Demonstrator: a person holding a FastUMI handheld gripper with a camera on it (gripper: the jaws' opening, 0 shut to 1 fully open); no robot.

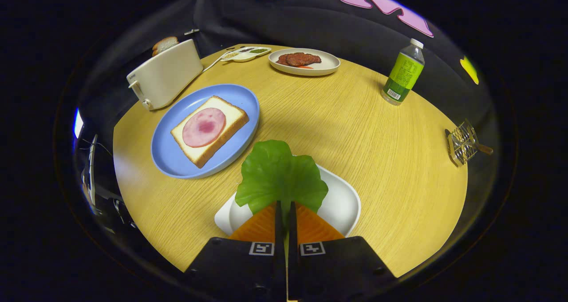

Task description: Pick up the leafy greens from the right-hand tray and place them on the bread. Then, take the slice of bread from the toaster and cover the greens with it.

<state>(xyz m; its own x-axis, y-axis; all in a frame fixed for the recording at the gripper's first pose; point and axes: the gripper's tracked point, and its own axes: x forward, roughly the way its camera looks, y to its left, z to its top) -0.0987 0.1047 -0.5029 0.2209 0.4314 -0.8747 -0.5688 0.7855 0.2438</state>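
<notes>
My gripper (284,205) is shut on the leafy greens (279,175), a flat green leaf that fans out just ahead of the fingertips. The leaf hangs above the white tray (344,204), which lies under and around the fingers. Beyond the leaf to the left, a blue plate (171,160) holds a slice of bread (230,115) topped with a round pink slice of ham (204,126). Further back on the left stands a cream toaster (166,75) with a slice of bread (165,45) sticking out of its top.
A beige plate (326,66) with brown-red meat sits at the table's far side, a small divided dish (244,53) with a spoon beside it. A green-labelled bottle (403,73) stands far right, a wire rack (462,142) at the right edge. The wooden table (355,124) is round.
</notes>
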